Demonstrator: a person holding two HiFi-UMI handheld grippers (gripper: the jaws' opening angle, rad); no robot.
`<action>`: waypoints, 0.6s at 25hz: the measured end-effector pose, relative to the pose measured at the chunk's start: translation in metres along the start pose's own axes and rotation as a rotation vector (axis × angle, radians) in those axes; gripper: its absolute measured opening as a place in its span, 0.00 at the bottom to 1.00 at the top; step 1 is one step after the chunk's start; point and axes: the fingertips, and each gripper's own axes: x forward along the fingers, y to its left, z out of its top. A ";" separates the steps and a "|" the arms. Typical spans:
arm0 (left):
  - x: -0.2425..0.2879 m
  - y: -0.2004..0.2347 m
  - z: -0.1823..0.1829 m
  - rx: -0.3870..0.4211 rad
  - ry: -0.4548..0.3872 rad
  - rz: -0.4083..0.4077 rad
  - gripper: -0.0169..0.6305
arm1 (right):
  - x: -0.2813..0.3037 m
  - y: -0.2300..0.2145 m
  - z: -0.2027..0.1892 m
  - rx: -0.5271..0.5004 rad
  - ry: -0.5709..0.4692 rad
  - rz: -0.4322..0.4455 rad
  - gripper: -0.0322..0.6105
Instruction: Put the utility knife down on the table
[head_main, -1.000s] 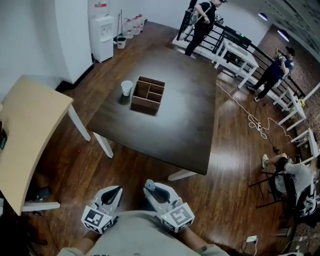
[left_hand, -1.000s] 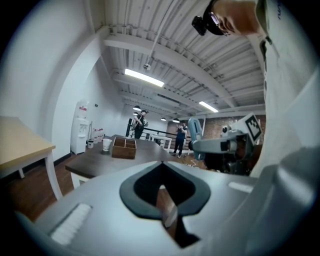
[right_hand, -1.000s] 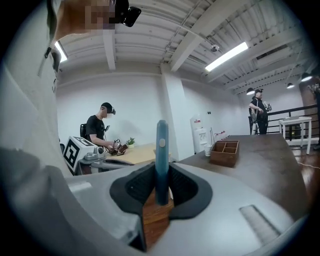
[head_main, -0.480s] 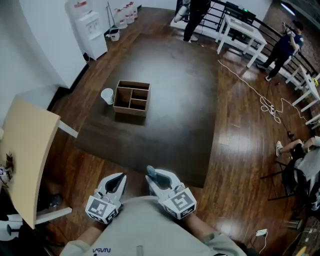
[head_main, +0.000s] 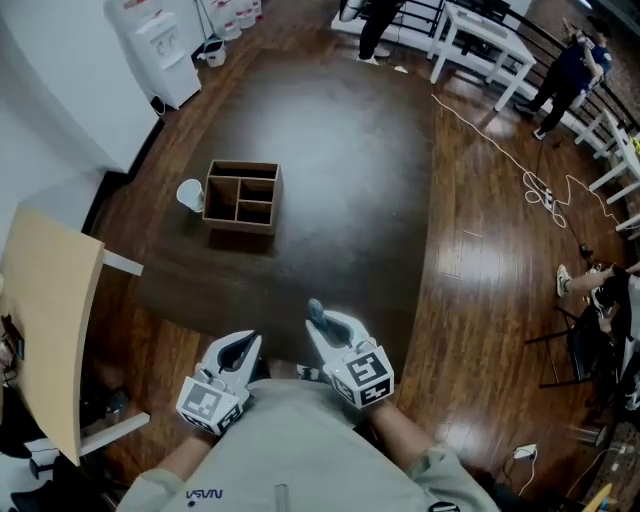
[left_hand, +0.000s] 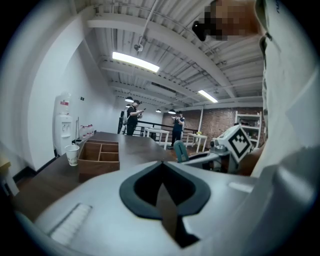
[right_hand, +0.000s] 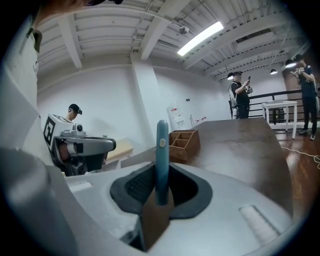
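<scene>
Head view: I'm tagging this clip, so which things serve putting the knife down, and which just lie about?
Job: blue-handled utility knife, right gripper shut on it, dark wooden table.
Lying about: brown wooden divided box, white paper cup.

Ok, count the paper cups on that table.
1: the paper cup on the dark table, left of the wooden box in the head view. Another could hide inside the box.

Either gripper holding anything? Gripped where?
Right gripper holds the teal utility knife by one end; the rest sticks out beyond the jaws. Left gripper holds nothing.
</scene>
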 end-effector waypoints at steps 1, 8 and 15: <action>0.003 0.003 -0.003 0.006 0.008 -0.008 0.03 | 0.004 -0.007 -0.004 -0.001 0.012 -0.014 0.16; 0.029 0.021 -0.002 0.009 0.044 -0.084 0.03 | 0.033 -0.046 -0.035 0.006 0.096 -0.127 0.17; 0.042 0.039 -0.010 0.008 0.098 -0.123 0.03 | 0.061 -0.075 -0.079 0.001 0.247 -0.198 0.17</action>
